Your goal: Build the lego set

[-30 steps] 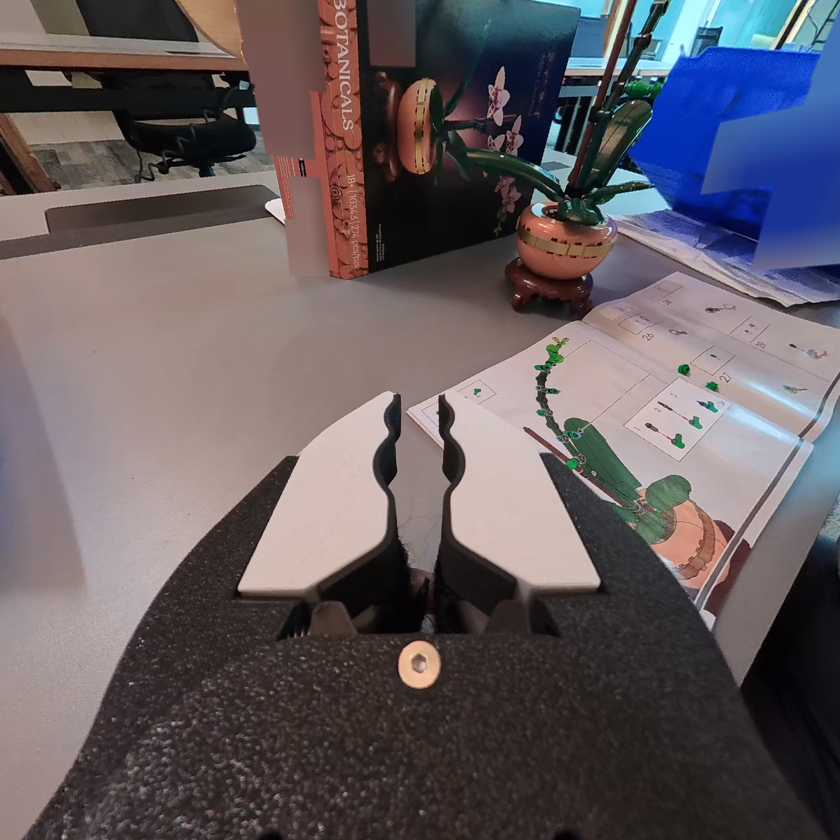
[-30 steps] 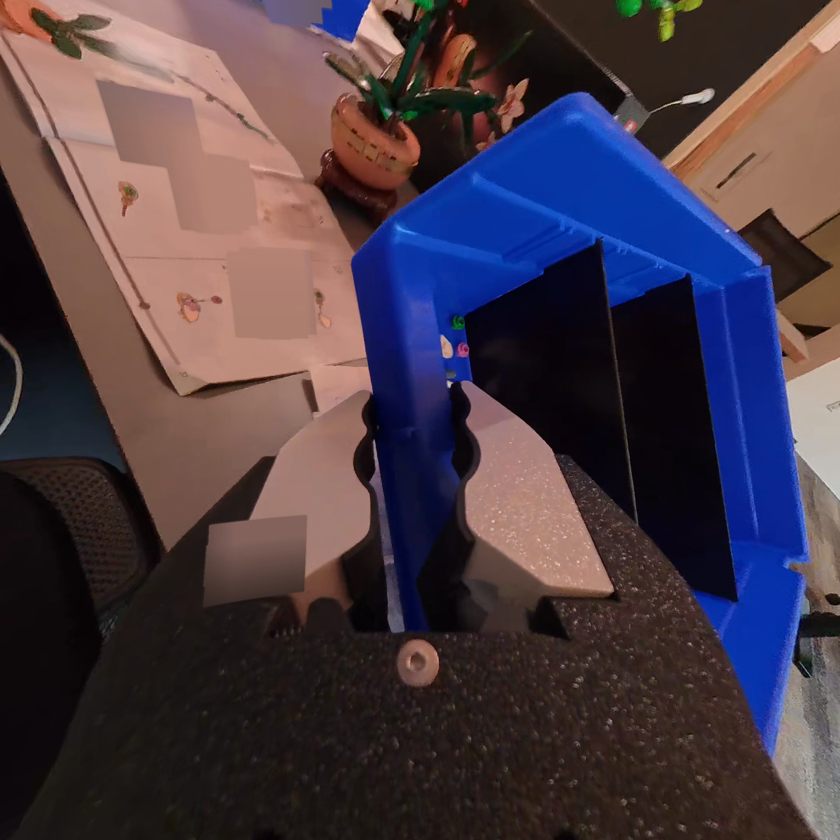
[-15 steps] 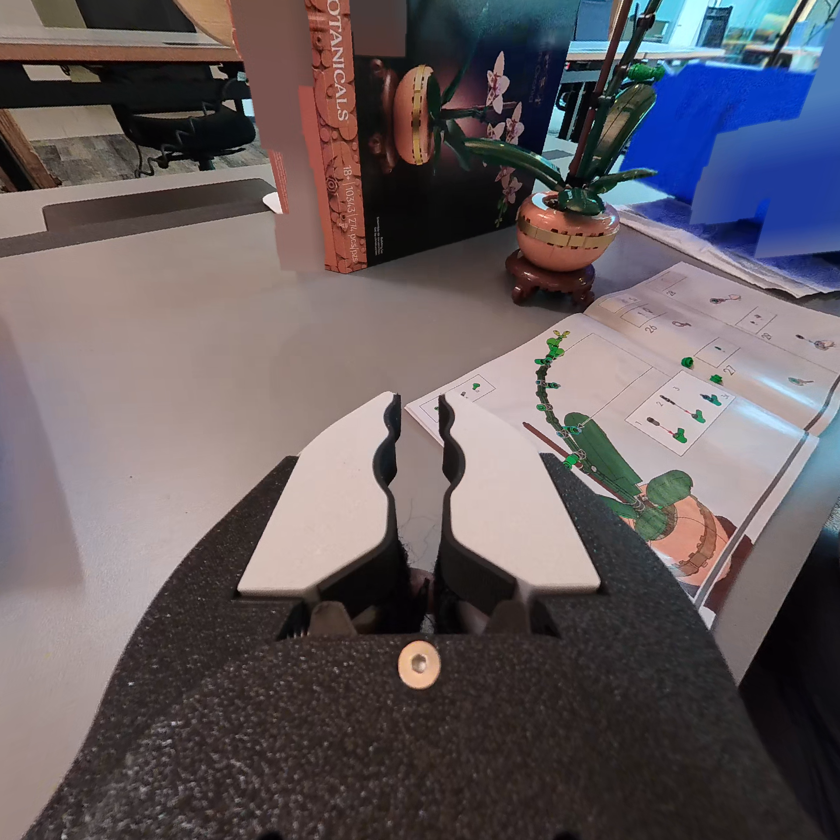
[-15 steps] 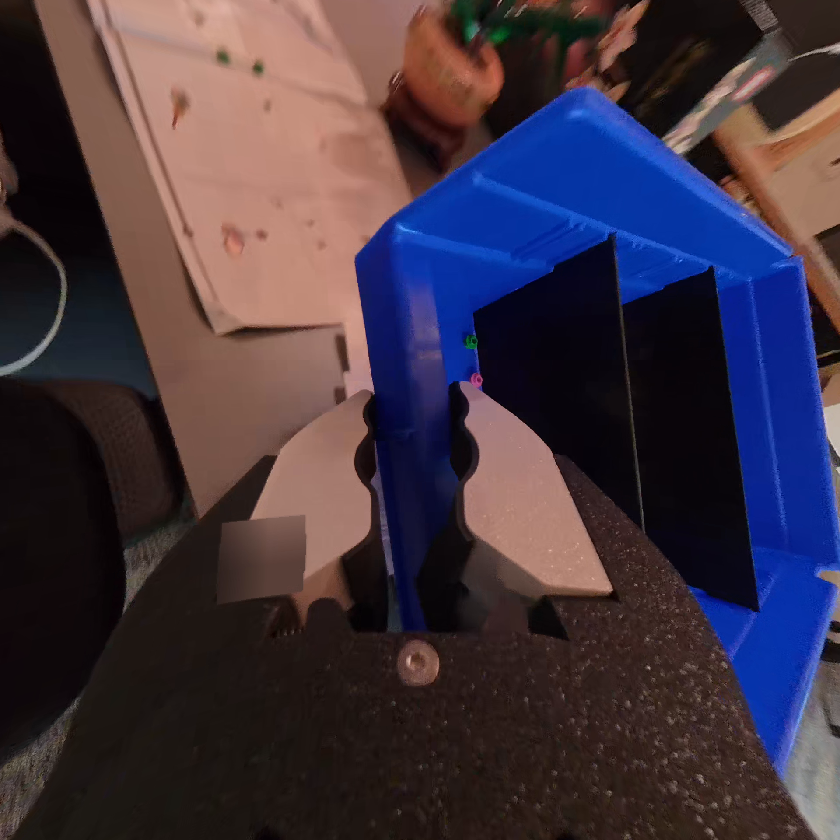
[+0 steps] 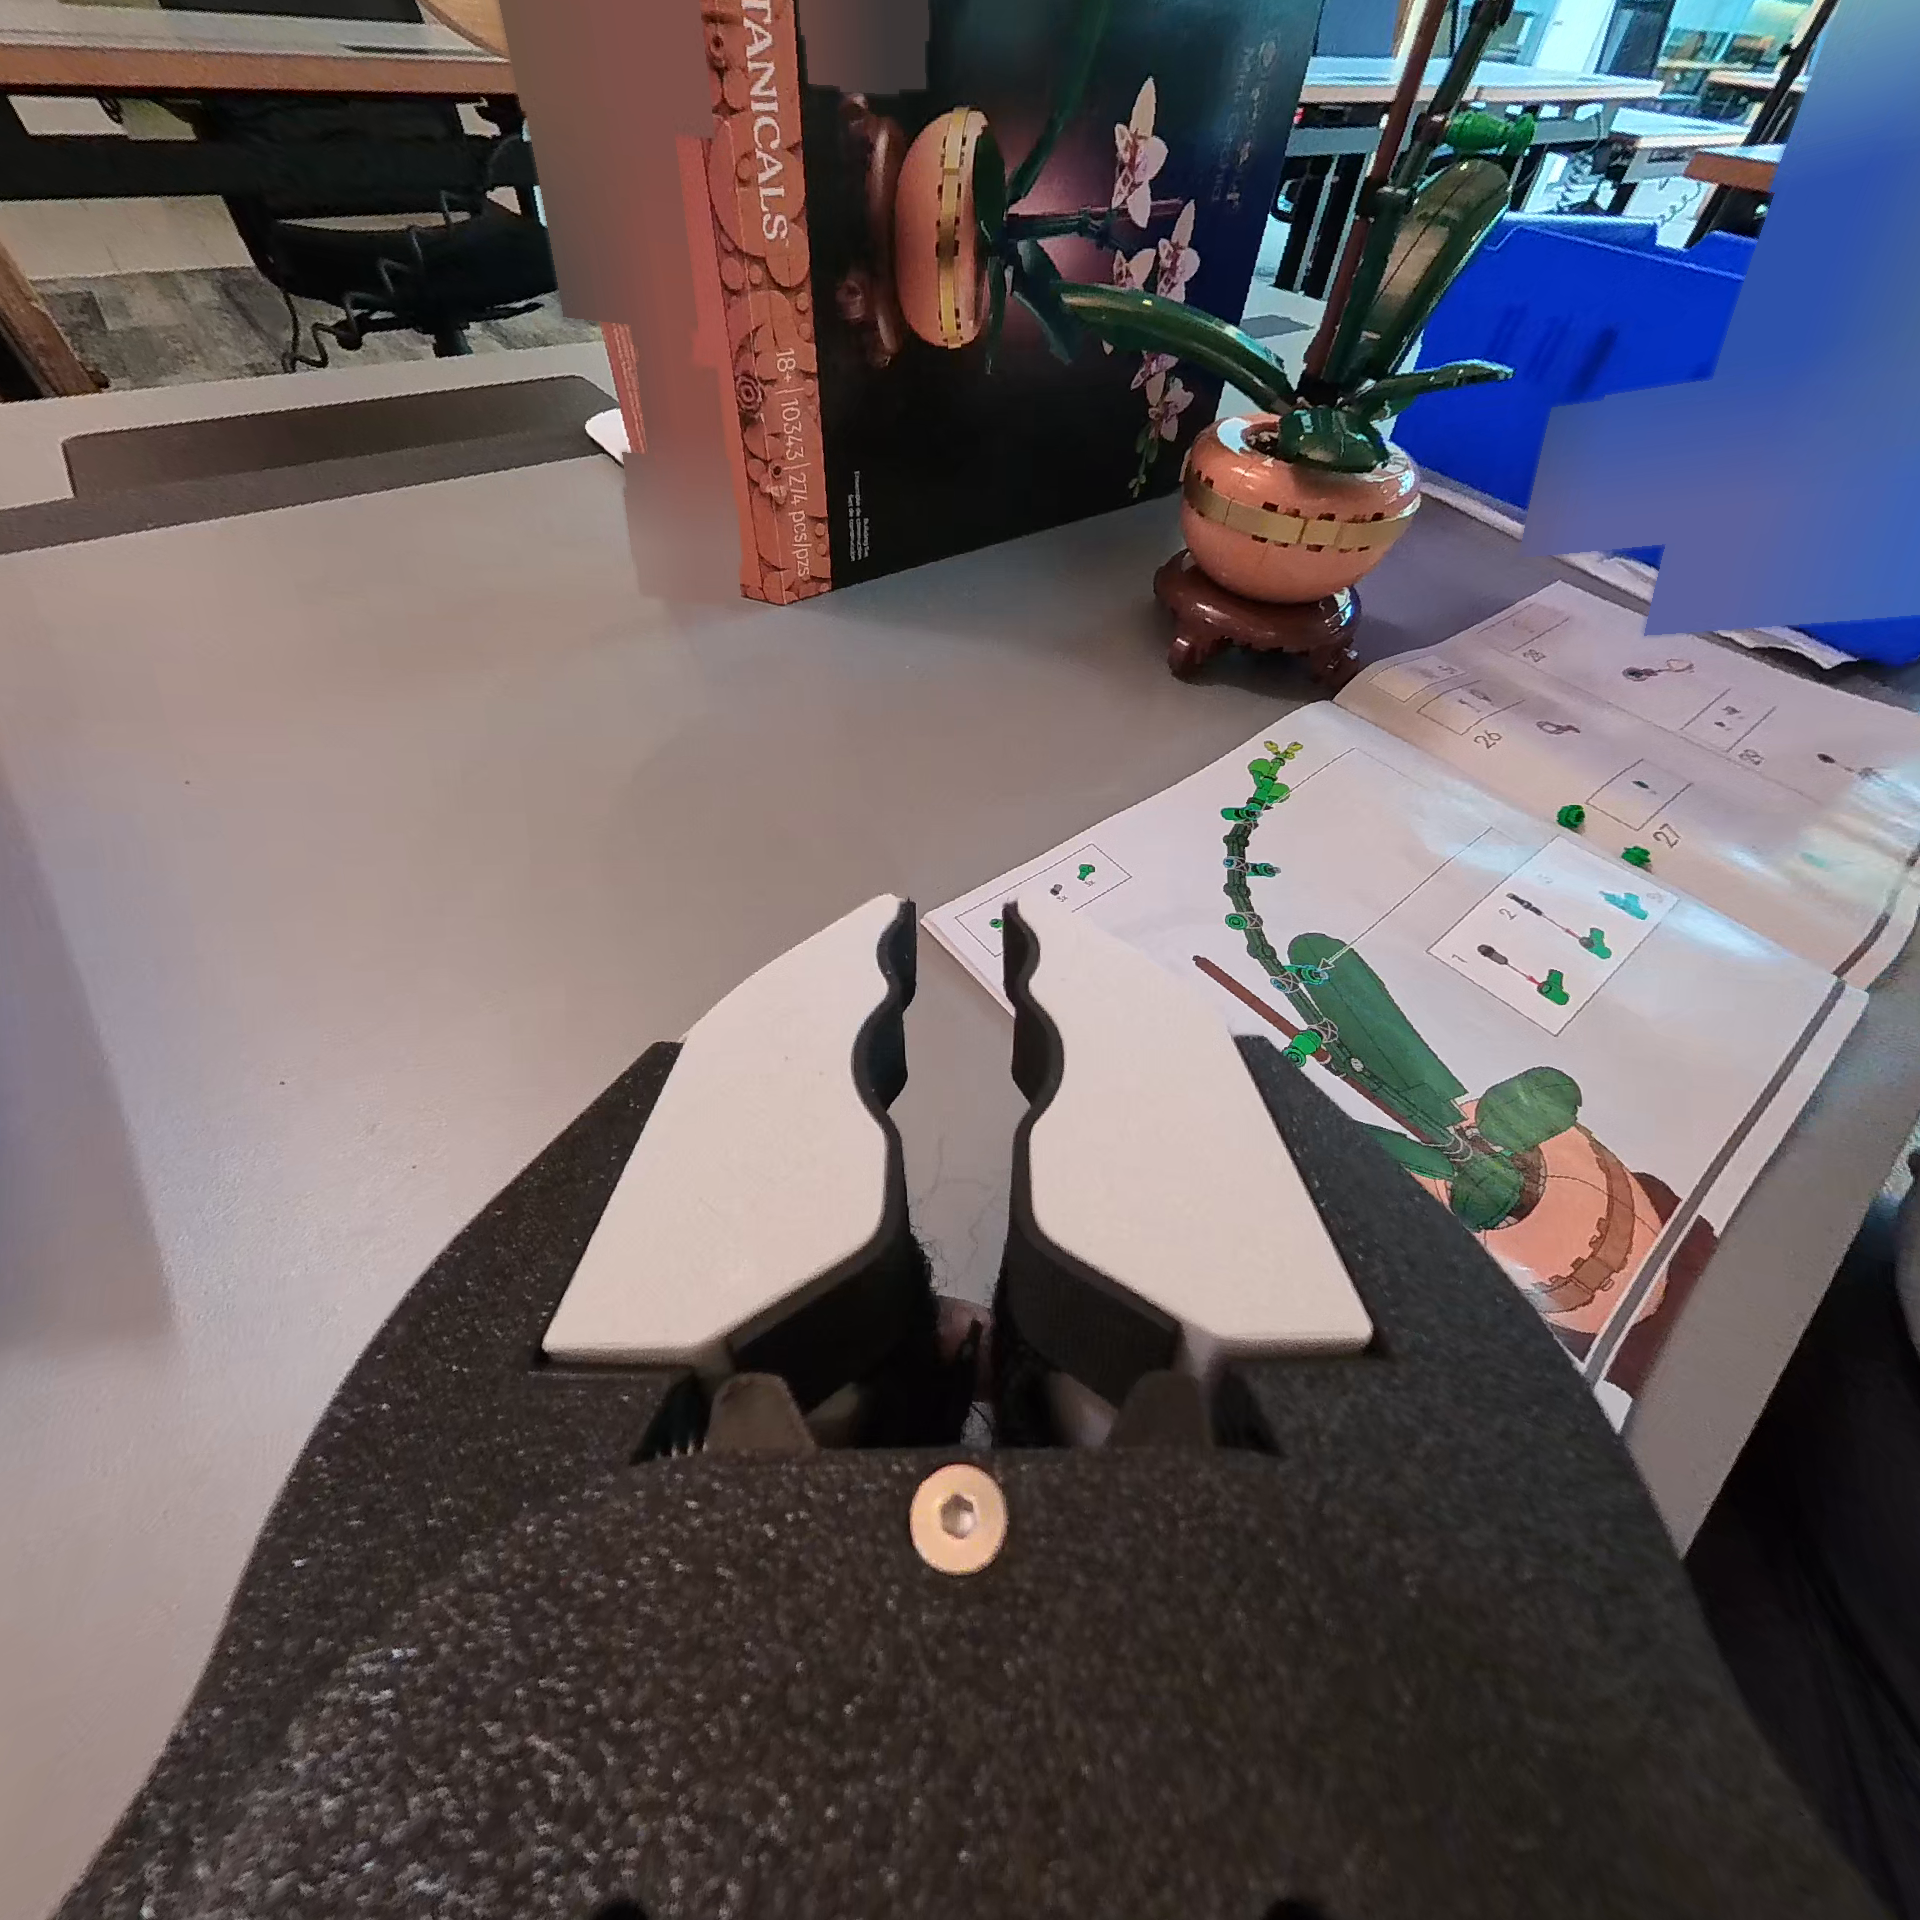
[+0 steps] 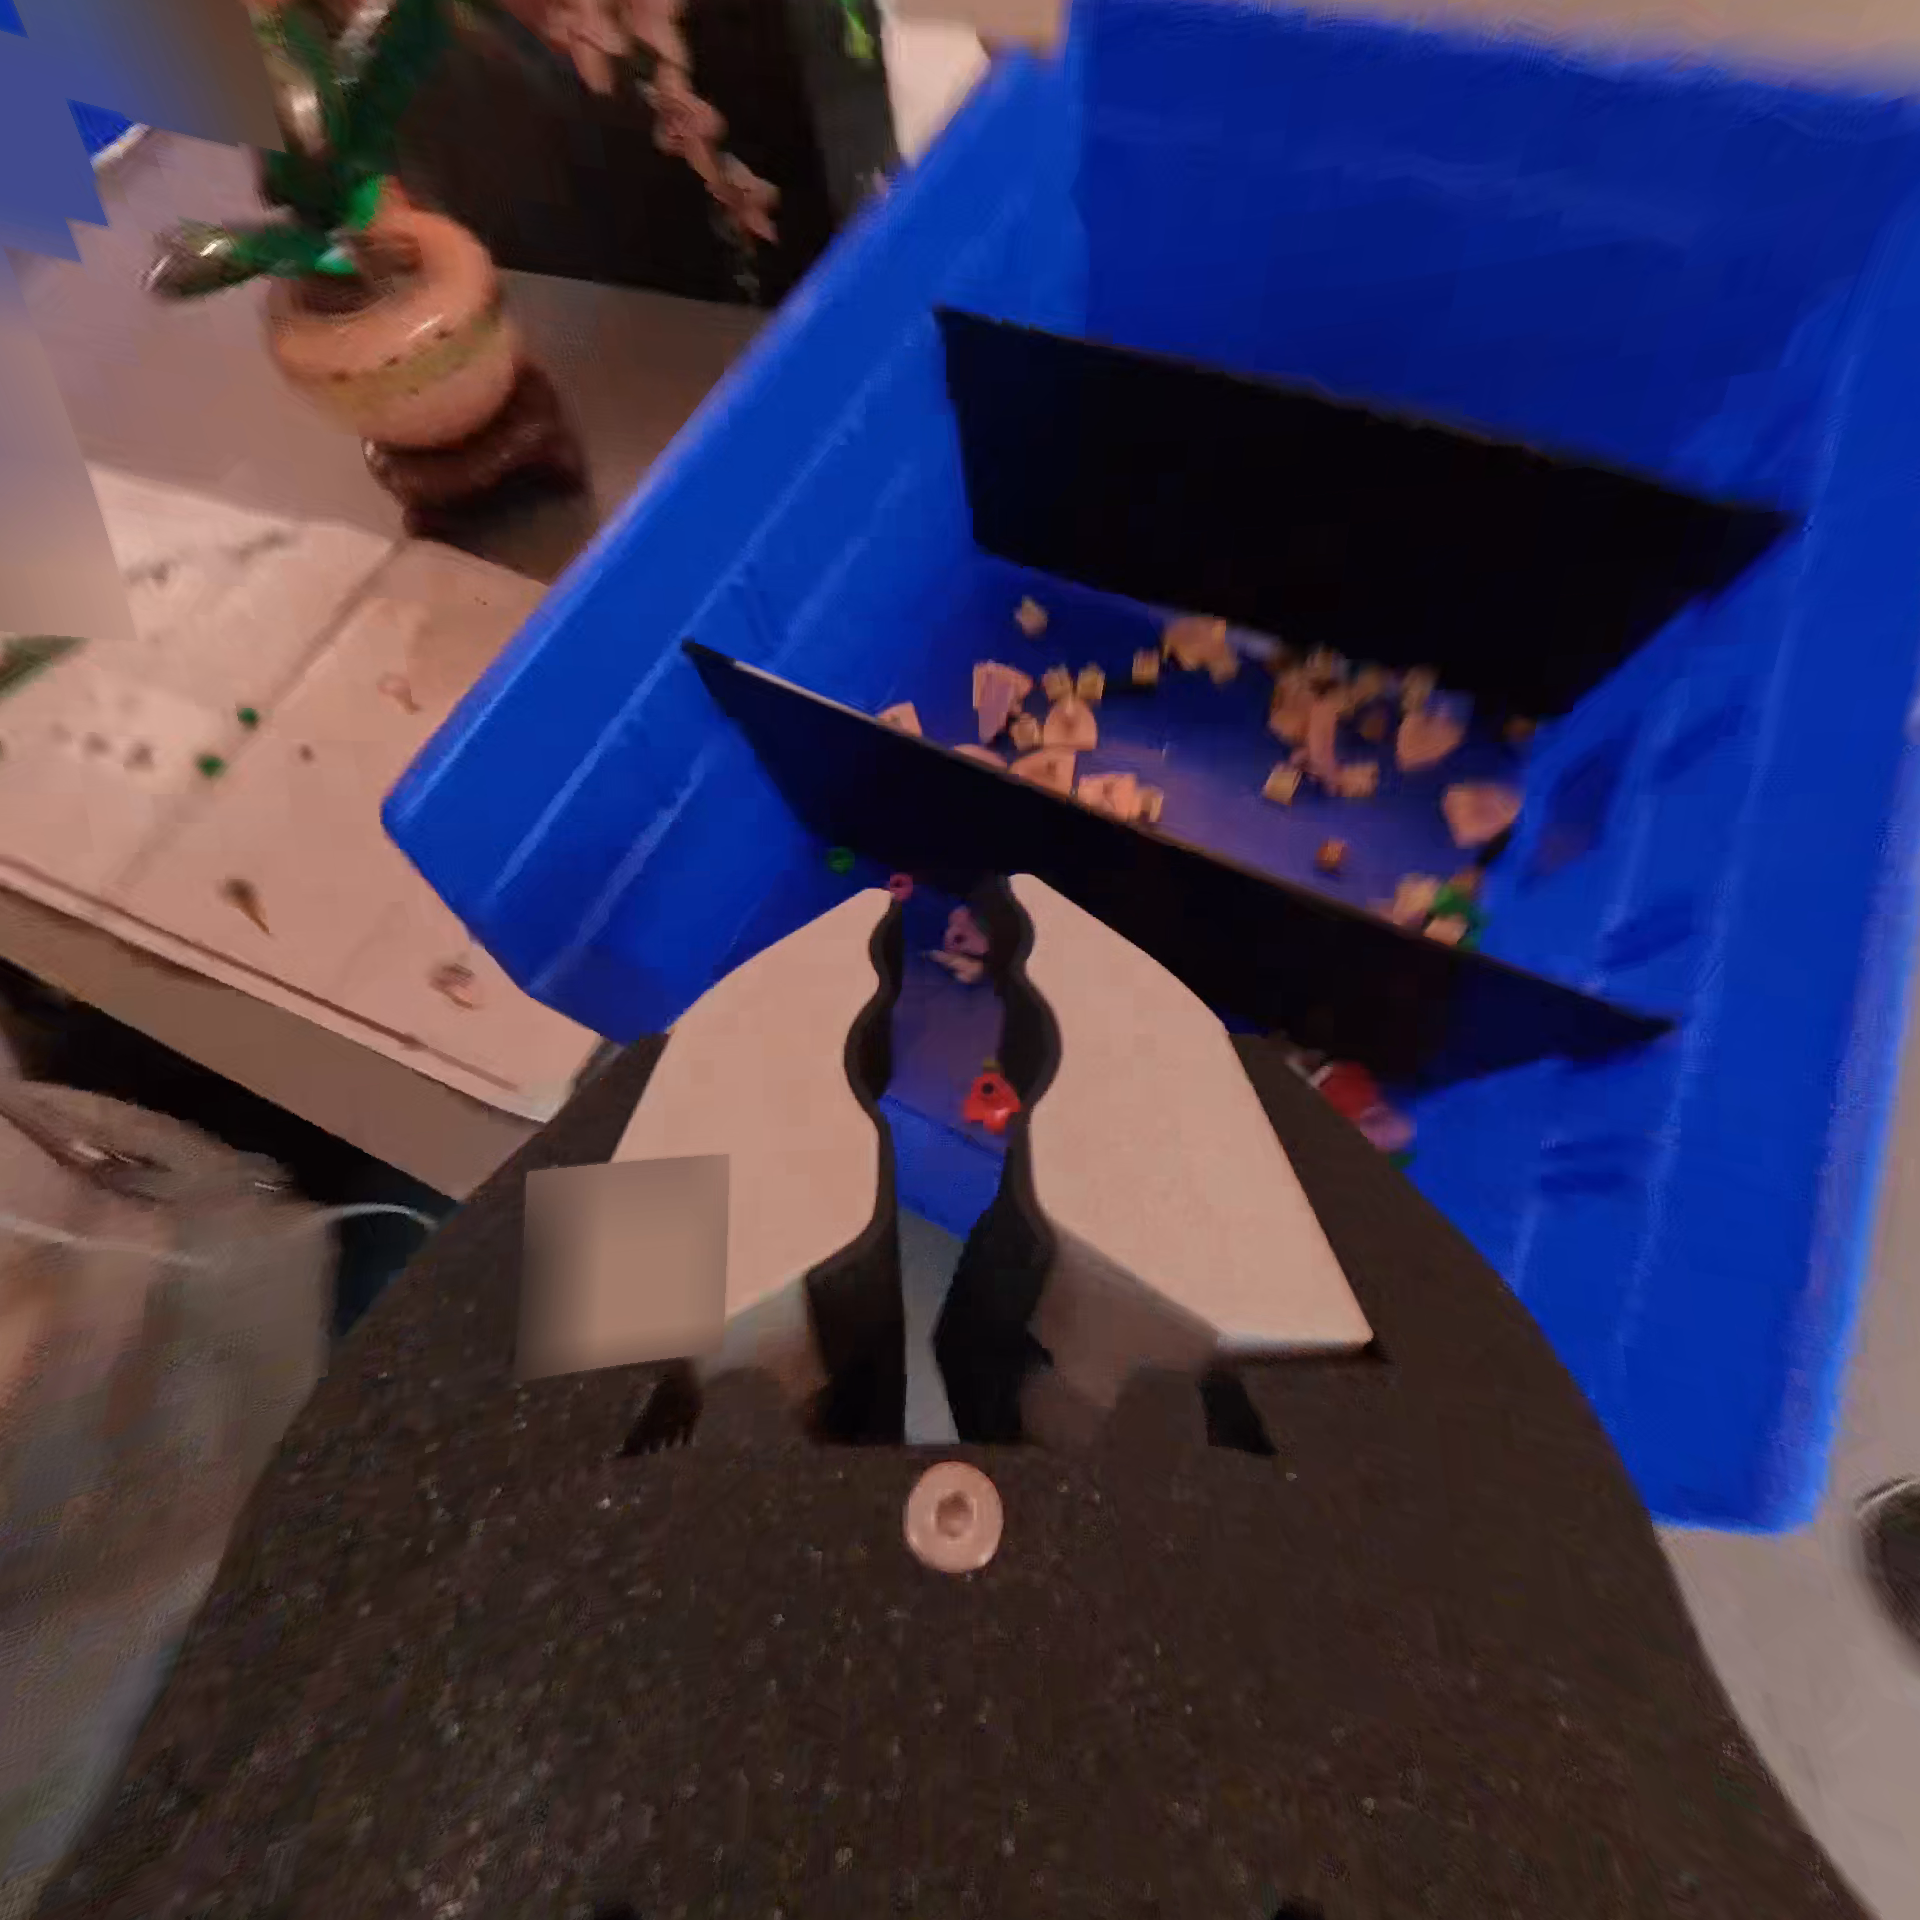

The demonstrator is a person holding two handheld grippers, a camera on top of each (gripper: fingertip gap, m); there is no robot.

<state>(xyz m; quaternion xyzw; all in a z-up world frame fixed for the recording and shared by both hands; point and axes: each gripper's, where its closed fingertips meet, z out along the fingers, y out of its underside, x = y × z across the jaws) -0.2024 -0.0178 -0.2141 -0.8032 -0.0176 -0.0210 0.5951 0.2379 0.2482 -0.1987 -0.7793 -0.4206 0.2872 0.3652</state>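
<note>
The left gripper (image 5: 956,920) is hovering slightly parted, grasping nothing, over the grey tabletop (image 5: 416,831), an open paper instruction booklet (image 5: 1455,935) at two o'clock. The right gripper (image 6: 951,894) is hovering released over a blue plastic bin (image 6: 1714,935) holding small loose bricks (image 6: 1330,717).

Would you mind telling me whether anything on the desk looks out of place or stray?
Two small green pieces lie loose on the open instruction booklet, away from the blue bin where the other small pieces sit between black dividers. The brick-built potted plant stands upright; nothing looks spilled.
</note>
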